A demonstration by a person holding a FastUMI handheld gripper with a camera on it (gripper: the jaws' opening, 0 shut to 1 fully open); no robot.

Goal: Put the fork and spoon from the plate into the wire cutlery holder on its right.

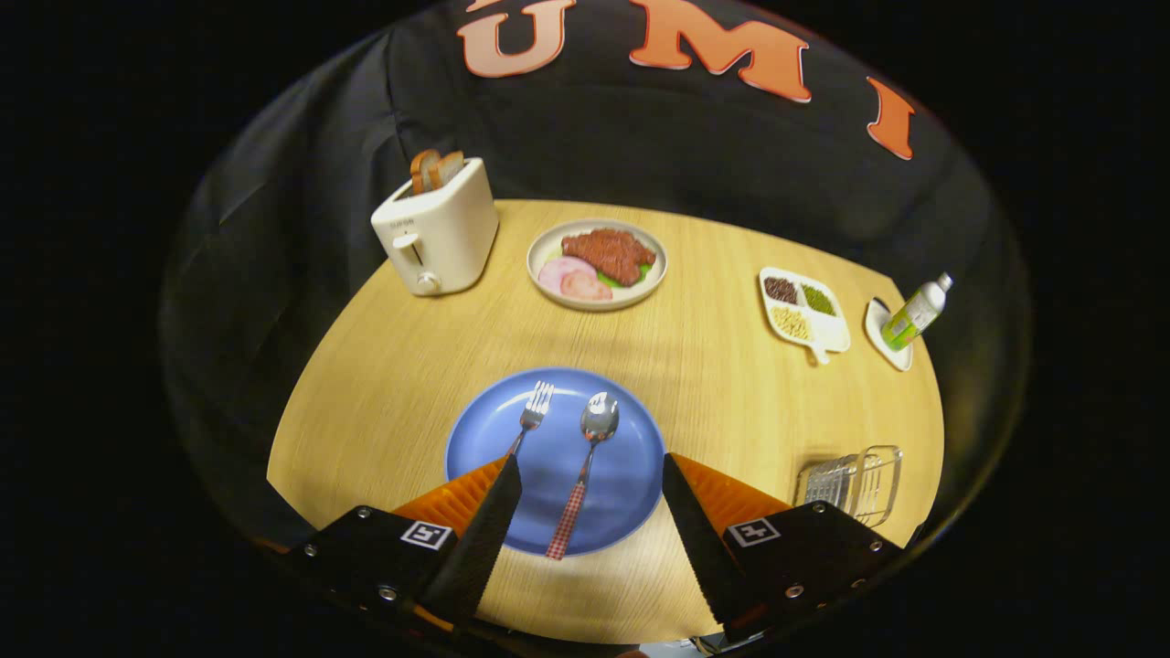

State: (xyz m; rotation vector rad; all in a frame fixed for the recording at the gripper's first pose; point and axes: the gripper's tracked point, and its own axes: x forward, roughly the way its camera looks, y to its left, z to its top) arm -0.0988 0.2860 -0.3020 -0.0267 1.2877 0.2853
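Wide apart and holding nothing, the gripper (591,475) hangs above the near edge of the tabletop (384,366), its two fingers framing the near half of the blue plate (631,484). That plate sits close to the near edge, about midway along it.

On the plate lie both task items, side by side and apart. The fork (531,418) is on the left, tines pointing to the far edge, its handle running under the left finger. The spoon (585,475) lies just right of it, bowl toward the far edge, its checked handle reaching the plate's near rim, between the fingers.

The wire cutlery holder (855,482) stands by the near right corner of the tabletop, right of the plate and just beyond the right finger; nothing shows inside it.

Farther off, a toaster (437,236) with bread sits toward the far left corner, a plate of food (597,263) by the far edge, a divided dish (804,309) and a bottle (917,313) on the right side.

Judging by this, the task is at its start: neither utensil is lifted, and the step in hand is the approach to the first pick. The spoon looks the readier target, since it already lies between the fingers. The next move calls for lowering over its thin handle, closing across it, then carrying it right to the holder and dropping it in upright.
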